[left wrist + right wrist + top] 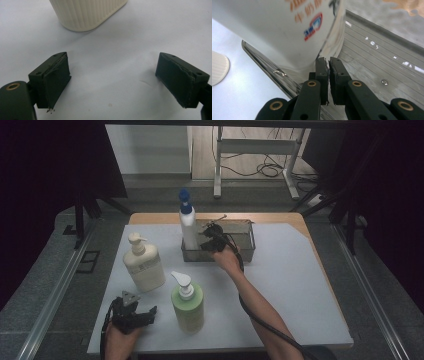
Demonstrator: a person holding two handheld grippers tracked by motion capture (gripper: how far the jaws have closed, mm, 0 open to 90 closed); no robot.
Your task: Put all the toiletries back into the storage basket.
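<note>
A white bottle with a blue pump (188, 225) stands upright in the left end of a metal basket (247, 247) at the back of the table. My right gripper (209, 238) reaches into the basket just right of that bottle. In the right gripper view its jaws (328, 63) are shut with nothing between them, their tips close against the printed white bottle (287, 27) above the basket floor (377, 62). My left gripper (141, 306) rests near the front left edge. It stands open over the white mat (112, 62), with the ribbed cream bottle (87, 15) a little ahead.
A cream pump bottle (144, 262) stands left of centre and a green pump bottle (188, 302) near the front. The white mat (295, 290) covers the table. The cream bottle's edge (218, 67) shows beyond the basket rim (269, 68). Dark curtains flank both sides.
</note>
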